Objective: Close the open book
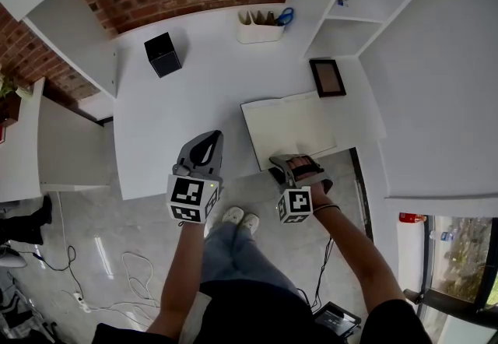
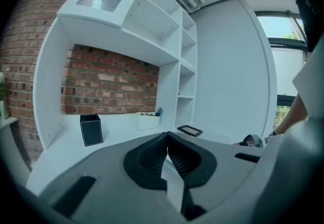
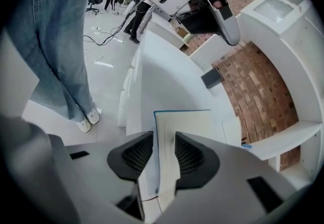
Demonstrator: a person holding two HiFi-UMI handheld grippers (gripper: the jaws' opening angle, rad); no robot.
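Step in hand: getting a hold on the page edge. Right gripper (image 3: 163,139) jaws are spread, with the near edge of the book (image 3: 195,121) between them, pads not biting. The book lies open on the desk (image 1: 187,109), ahead of the jaws. Left gripper (image 2: 167,139) is pressed together and empty. Next I'd pinch the edge and swing it over.

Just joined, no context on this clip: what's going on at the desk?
A person stands at a white desk with a tool in each hand. An open book lies near the desk's front edge. The right tool is at the book's near edge, jaws apart, with the page edge showing between them but not gripped. The left tool is shut and empty, off to the left of the book. The book is not yet closed.
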